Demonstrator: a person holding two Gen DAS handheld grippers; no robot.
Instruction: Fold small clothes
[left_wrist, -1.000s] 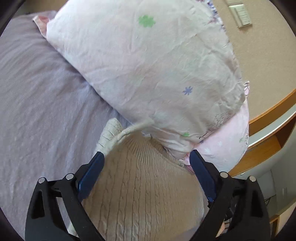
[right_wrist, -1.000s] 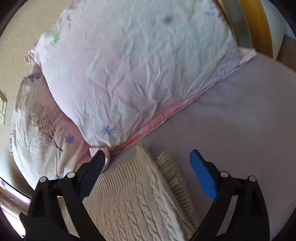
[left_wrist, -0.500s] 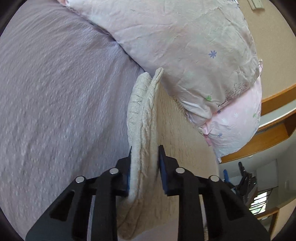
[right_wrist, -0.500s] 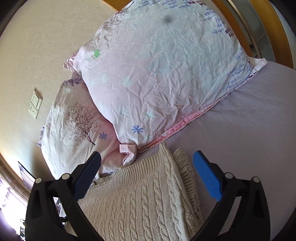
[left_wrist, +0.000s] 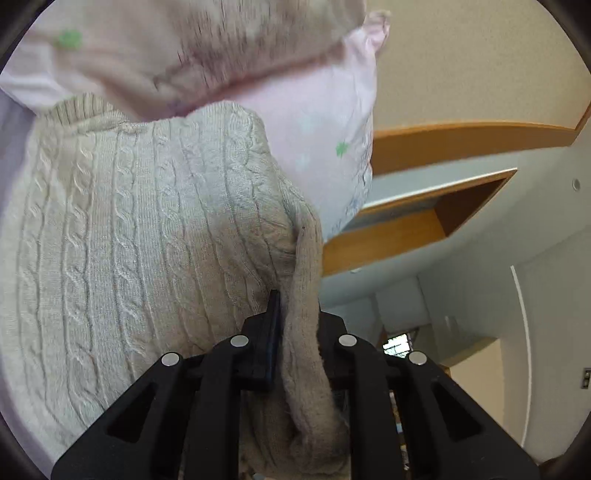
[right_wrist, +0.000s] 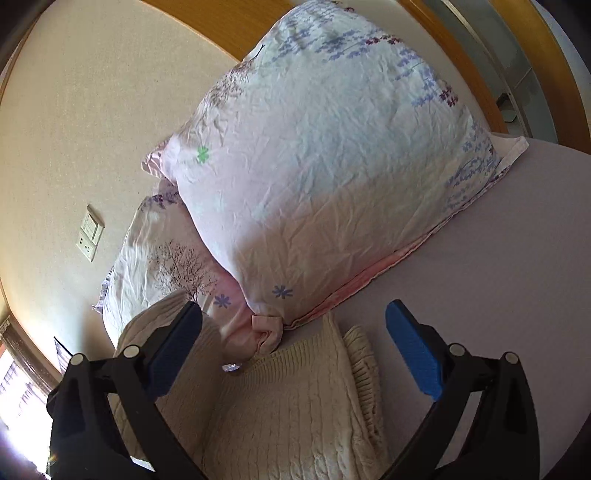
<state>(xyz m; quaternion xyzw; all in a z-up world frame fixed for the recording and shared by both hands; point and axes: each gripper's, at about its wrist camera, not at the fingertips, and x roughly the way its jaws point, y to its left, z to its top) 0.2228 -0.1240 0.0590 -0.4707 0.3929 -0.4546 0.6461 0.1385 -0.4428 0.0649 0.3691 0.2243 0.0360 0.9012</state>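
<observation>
A cream cable-knit sweater (left_wrist: 147, 236) lies on the bed against the pillows. My left gripper (left_wrist: 295, 314) is shut on a fold of its edge and holds that part lifted. In the right wrist view the sweater (right_wrist: 295, 406) lies below the pillows, with its ribbed hem (right_wrist: 364, 354) to the right. My right gripper (right_wrist: 291, 332) is open and empty, its blue pads (right_wrist: 413, 343) spread above the sweater.
Two pink floral pillows (right_wrist: 325, 166) lean on the beige wall by a wall socket (right_wrist: 89, 232). A lilac sheet (right_wrist: 517, 258) covers the bed. A wooden headboard (right_wrist: 458, 48) runs behind. A wooden shelf (left_wrist: 424, 221) shows to the left gripper's right.
My left gripper closed on the sweater's edge and has lifted and swung it toward the pillows. My right gripper stayed open and pulled back slightly, tilting up.
</observation>
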